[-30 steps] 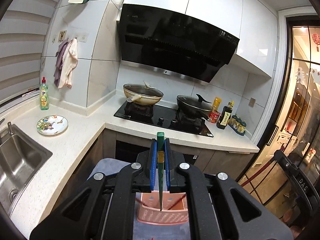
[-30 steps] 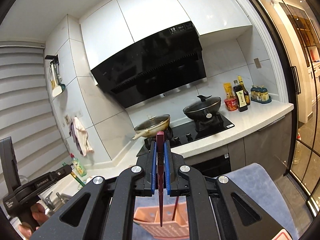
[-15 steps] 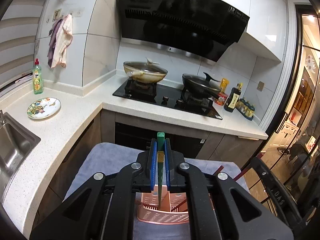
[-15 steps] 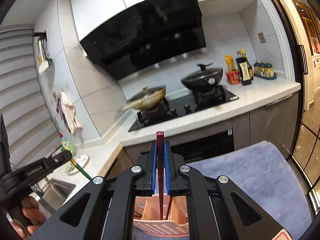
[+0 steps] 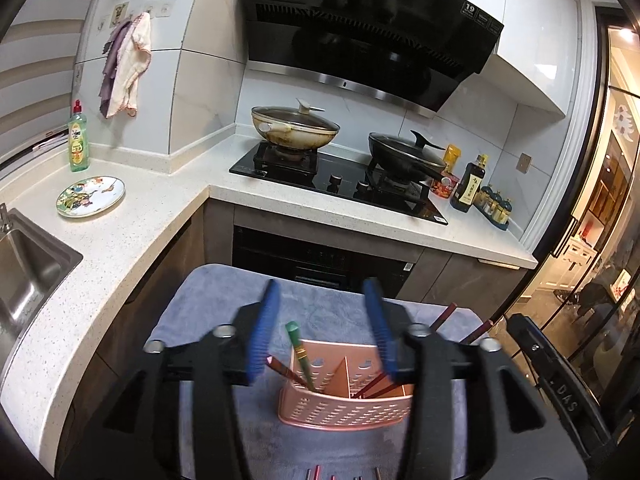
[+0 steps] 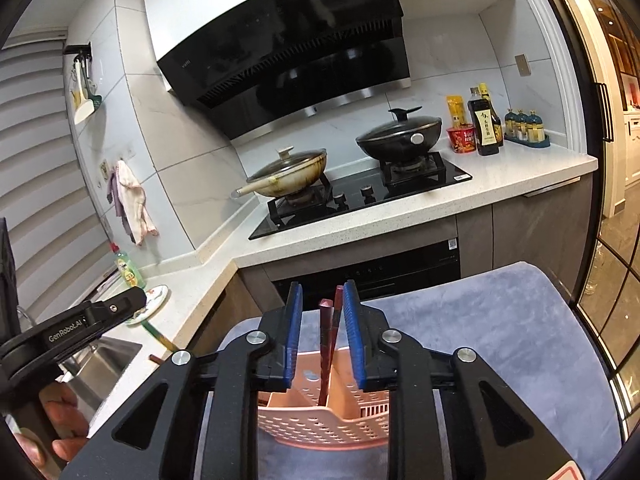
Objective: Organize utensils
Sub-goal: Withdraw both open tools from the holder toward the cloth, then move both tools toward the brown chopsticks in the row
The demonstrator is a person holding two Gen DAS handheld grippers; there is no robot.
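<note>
A pink perforated utensil holder (image 5: pixel 346 402) stands on a grey-blue cloth (image 5: pixel 320 312); it also shows in the right wrist view (image 6: pixel 320 420). My left gripper (image 5: pixel 324 328) is open above it. A green-tipped chopstick (image 5: pixel 299 354) and a dark red one lean in the holder's left compartment, free of the pads. My right gripper (image 6: pixel 322 332) is open above the holder. Two dark red chopsticks (image 6: pixel 327 340) stand in the holder between its blue pads (image 6: pixel 294 332), not clamped. More red chopsticks (image 5: pixel 380 386) lean in the right compartment.
White L-shaped counter with a hob (image 5: pixel 340 184), two lidded pans (image 5: pixel 296 128), sauce bottles (image 5: pixel 468 188), a patterned plate (image 5: pixel 90 196), a soap bottle (image 5: pixel 78 140) and a sink (image 5: pixel 24 280). Loose chopstick ends lie at the cloth's near edge (image 5: pixel 316 472). The left gripper's body shows in the right view (image 6: pixel 72 328).
Both grippers have opened. The green chopstick has dropped from the left gripper into the holder, and the dark red chopstick has dropped from the right gripper into it.
</note>
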